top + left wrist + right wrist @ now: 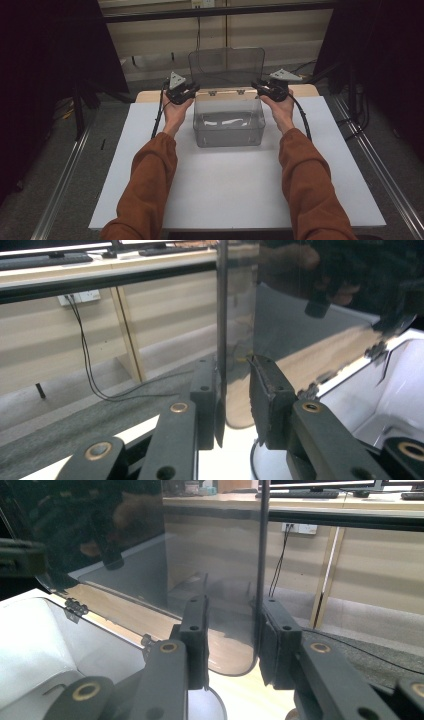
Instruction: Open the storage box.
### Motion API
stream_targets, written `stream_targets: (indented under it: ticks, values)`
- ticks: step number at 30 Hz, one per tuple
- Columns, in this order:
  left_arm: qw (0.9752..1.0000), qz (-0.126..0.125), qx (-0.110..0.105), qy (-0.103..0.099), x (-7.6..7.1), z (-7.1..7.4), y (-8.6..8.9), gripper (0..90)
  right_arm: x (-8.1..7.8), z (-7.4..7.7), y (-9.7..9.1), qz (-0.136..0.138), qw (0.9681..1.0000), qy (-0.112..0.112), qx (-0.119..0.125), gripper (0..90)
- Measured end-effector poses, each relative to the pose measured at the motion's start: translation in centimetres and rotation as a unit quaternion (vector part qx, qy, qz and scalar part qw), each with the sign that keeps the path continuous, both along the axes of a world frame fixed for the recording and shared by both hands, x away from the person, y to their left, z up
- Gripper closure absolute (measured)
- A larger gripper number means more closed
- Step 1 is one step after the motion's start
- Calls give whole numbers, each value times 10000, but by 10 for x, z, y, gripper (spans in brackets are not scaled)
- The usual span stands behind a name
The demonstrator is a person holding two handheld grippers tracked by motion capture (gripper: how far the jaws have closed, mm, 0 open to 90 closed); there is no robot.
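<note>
A clear, smoke-tinted plastic box (228, 121) stands on the white board (240, 190) that covers the table, toward the far edge and midway between the person's two hands. The box is rectangular with rounded corners, its walls see-through and greyish, and pale glare marks show on its floor. Its lid (226, 65) is of the same tinted plastic and stands raised, about upright, hinged along the back rim by two small hinges (226, 92).

The left gripper (181, 91) sits at the lid's left edge near the box's back left corner. In the left gripper view the lid's edge (222, 330) runs as a thin dark upright line between the two black jaws, lying against the left jaw, with a visible gap before the right jaw. The jaws are drawn in as far as they go here, closed on the lid's edge.

The right gripper (273, 89) sits at the lid's right edge near the back right corner. In the right gripper view the lid's edge (262, 555) passes between the jaws, close against the right one, with a gap on the left; whether the pads press on it I cannot tell.

Both forearms wear rust-brown sleeves (150, 185).
</note>
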State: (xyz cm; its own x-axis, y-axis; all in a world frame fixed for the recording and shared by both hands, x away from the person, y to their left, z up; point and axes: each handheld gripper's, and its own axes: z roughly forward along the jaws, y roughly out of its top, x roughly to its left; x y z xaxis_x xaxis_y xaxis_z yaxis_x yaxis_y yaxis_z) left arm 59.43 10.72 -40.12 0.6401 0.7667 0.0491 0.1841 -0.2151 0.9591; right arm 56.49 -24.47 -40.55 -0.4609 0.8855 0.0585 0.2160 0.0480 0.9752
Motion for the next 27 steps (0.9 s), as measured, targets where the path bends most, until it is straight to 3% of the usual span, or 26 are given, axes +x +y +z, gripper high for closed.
stream_targets:
  ticks: [2, 11, 18, 27]
  values:
    - [9999, 6, -121, 117, 1, -3, 1, 734, 0, 0, 0, -36, 9999, 36, 96, 679]
    - [9989, 56, -245, 406, 6, -2, -1, 726, 4, 2, -1, -74, 9998, 144, 118, 706]
    - [9964, 194, -466, 683, 9, -1, -4, 733, 7, 3, -1, -115, 9995, 240, 191, 718]
    - [9945, 234, -482, 904, 13, 2, -5, 725, 11, 6, 0, -189, 9982, 485, 283, 718]
